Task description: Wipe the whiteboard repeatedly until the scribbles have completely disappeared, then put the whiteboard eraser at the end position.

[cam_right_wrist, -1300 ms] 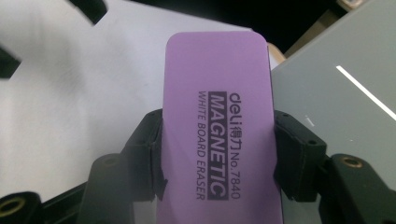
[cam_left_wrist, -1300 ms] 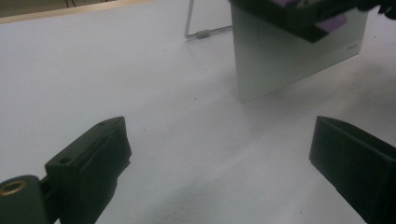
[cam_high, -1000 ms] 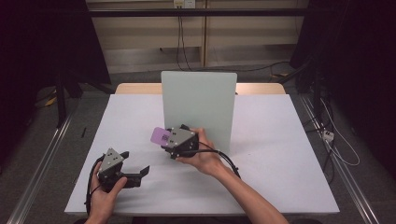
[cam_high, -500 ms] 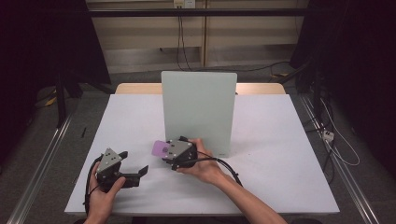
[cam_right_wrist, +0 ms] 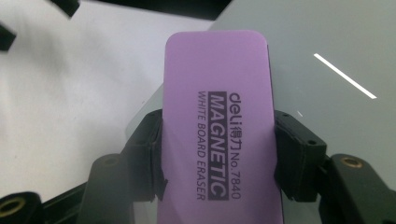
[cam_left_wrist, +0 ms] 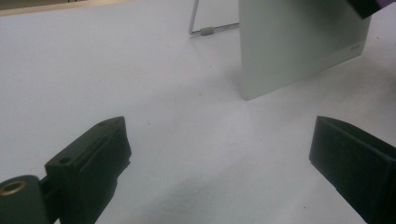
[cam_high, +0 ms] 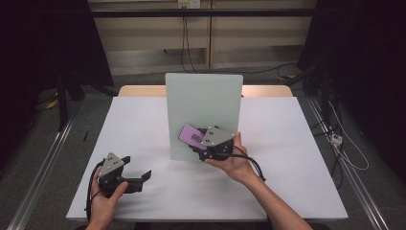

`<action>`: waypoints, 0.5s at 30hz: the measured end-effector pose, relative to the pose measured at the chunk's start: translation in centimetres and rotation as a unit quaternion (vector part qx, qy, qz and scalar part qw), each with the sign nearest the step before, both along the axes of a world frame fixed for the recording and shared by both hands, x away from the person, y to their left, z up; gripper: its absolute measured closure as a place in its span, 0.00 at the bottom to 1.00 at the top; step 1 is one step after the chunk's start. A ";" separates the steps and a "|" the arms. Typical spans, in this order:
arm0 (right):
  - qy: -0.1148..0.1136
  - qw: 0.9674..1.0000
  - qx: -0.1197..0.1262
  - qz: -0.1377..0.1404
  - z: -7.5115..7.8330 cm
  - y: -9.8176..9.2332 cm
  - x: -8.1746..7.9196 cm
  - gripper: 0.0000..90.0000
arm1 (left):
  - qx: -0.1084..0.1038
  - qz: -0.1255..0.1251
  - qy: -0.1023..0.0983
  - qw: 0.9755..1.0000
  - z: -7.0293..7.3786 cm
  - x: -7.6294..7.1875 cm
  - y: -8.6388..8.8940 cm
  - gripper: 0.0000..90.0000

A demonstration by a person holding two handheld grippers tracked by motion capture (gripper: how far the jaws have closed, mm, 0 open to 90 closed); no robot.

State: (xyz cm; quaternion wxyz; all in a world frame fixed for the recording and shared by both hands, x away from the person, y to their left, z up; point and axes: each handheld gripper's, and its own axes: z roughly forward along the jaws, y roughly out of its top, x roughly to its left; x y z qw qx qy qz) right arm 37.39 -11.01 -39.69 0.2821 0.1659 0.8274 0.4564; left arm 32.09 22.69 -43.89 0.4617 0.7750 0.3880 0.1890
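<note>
The right gripper [cam_high: 203, 143] is clamped across the purple eraser [cam_high: 193, 135], jaws pinching its two long sides so the flat working face is free. You can read the print in the right gripper view: a magnetic whiteboard eraser [cam_right_wrist: 217, 135], gripped around the middle. It's held up in front of the board [cam_high: 203, 103], which stands upright mid-table on a wire prop [cam_left_wrist: 201, 31]. The eraser sits low on the board's face, toward its left half; whether it actually touches the surface I can't tell from here. That sideways grip makes sense, I'd say: it lets the pad press flat for a wipe, or lets the magnet catch.

Over on the near left, the left gripper [cam_high: 139, 178] rests low on the table [cam_high: 287, 158], jaws wide apart, nothing between them, pointed toward the board and well clear.
</note>
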 end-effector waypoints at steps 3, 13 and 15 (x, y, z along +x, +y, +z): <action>0.009 1.000 0.028 -0.004 0.8 -1.2 -0.2 0.46 | 0.000 0.000 0.000 1.000 0.0 0.0 -0.1 0.05; 0.059 0.998 0.037 0.003 0.3 -3.0 -1.3 0.46 | 0.006 -0.004 0.002 1.000 0.1 -0.1 -0.5 0.05; 0.068 0.997 0.040 0.002 0.1 -3.1 -1.2 0.46 | 0.006 -0.006 0.000 1.000 0.1 0.0 -0.6 0.05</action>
